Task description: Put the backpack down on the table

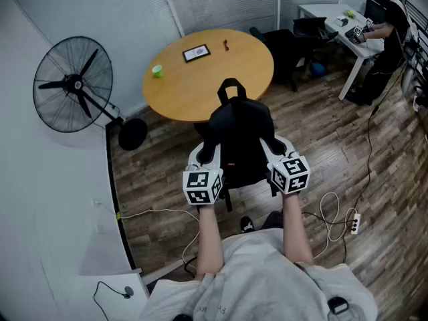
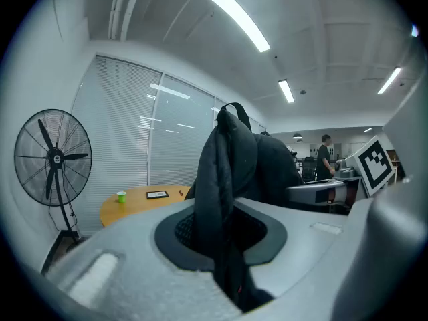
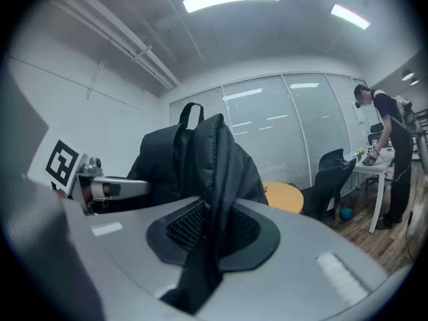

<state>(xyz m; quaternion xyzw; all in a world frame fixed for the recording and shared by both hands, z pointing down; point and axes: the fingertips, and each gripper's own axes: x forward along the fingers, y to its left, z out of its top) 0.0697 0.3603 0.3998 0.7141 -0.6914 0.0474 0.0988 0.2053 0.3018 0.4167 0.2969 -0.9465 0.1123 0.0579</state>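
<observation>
A black backpack (image 1: 239, 139) hangs in the air between my two grippers, above the floor just short of the round wooden table (image 1: 200, 79). My left gripper (image 1: 207, 158) is shut on the backpack's left shoulder strap (image 2: 217, 199). My right gripper (image 1: 274, 154) is shut on the right shoulder strap (image 3: 214, 192). The carry loop at the backpack's top (image 1: 231, 85) overlaps the table's near edge in the head view. Each gripper view shows a strap pinched between dark pads, with the bag's body rising behind it.
On the table are a green cup (image 1: 157, 71), a dark tablet (image 1: 196, 53) and a small item (image 1: 226, 45). A standing fan (image 1: 77, 85) is at the left by the wall. Black office chairs (image 1: 287, 49) stand at the table's right. A person (image 1: 388, 25) works at a white desk. Cables lie on the floor (image 1: 334, 212).
</observation>
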